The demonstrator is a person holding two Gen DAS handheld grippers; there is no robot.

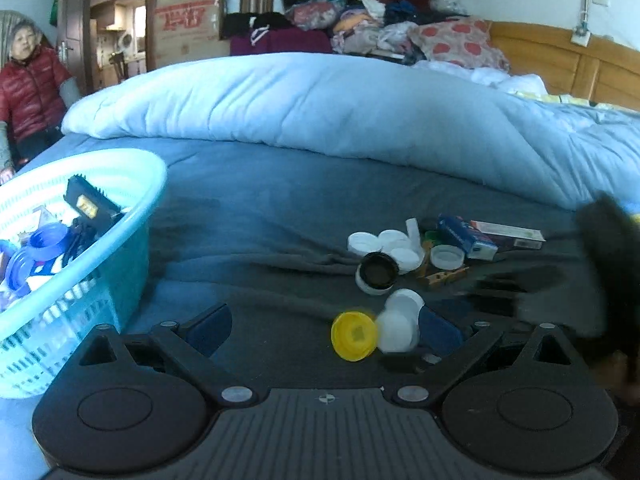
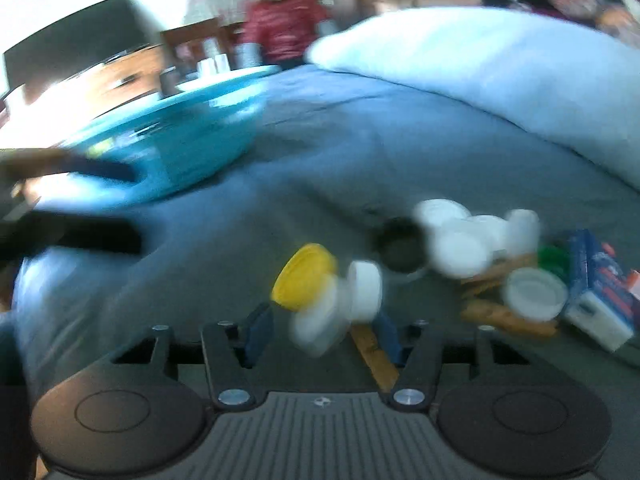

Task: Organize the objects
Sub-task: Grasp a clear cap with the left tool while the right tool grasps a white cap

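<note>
1. Now the left gripper [image 1: 326, 330] is hovering over the dark blue bedsheet [image 1: 280, 216], jaws standing wide apart with nothing gripped.
2. The right gripper [image 2: 320, 330] is holding its jaws partly apart around blurred white plastic lids [image 2: 340, 304]; a grip cannot be told.
3. A round yellow plastic lid [image 1: 354, 335] is lying just left of them.
4. The turquoise slotted plastic basket [image 1: 132, 216] is sitting far left.
</note>
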